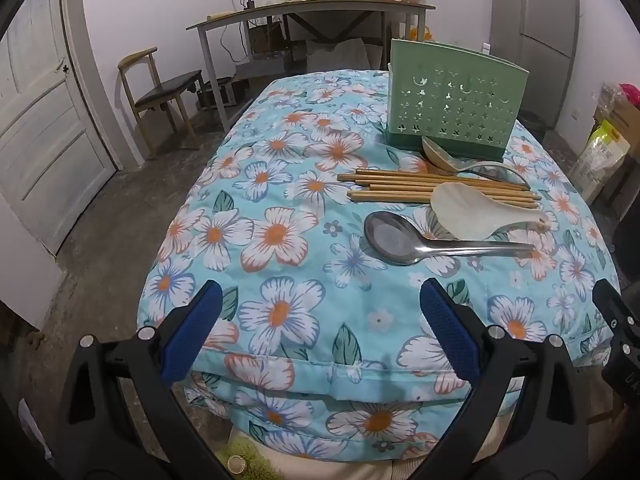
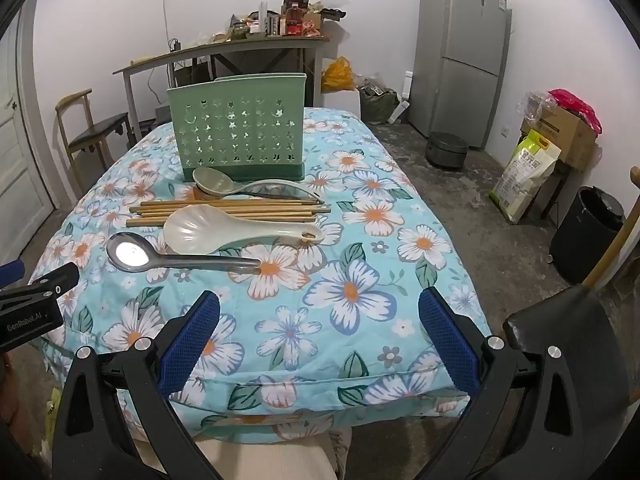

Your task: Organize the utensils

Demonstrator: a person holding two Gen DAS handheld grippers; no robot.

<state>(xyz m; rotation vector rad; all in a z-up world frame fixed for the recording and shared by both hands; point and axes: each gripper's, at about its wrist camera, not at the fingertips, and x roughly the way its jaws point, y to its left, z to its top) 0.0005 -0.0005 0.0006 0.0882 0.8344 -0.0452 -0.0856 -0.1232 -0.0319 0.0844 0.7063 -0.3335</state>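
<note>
A green perforated utensil holder [image 1: 452, 108] [image 2: 238, 136] stands upright at the far side of the flowered table. In front of it lie a grey-green ladle [image 1: 444, 158] [image 2: 216, 182], several bamboo chopsticks [image 1: 400, 186] [image 2: 224, 210], a white rice paddle [image 1: 468, 210] [image 2: 212, 232] and a steel spoon [image 1: 400, 240] [image 2: 136, 258]. My left gripper [image 1: 320, 320] is open and empty over the near table edge. My right gripper [image 2: 318, 326] is open and empty, near the front edge, to the right of the left one.
The table carries a blue flowered cloth [image 1: 280, 240] [image 2: 360, 280]. A chair [image 1: 160, 92] and a cluttered desk [image 1: 312, 12] stand behind. A fridge [image 2: 460, 52], a black bin [image 2: 584, 232], bags and boxes [image 2: 528, 168] stand right.
</note>
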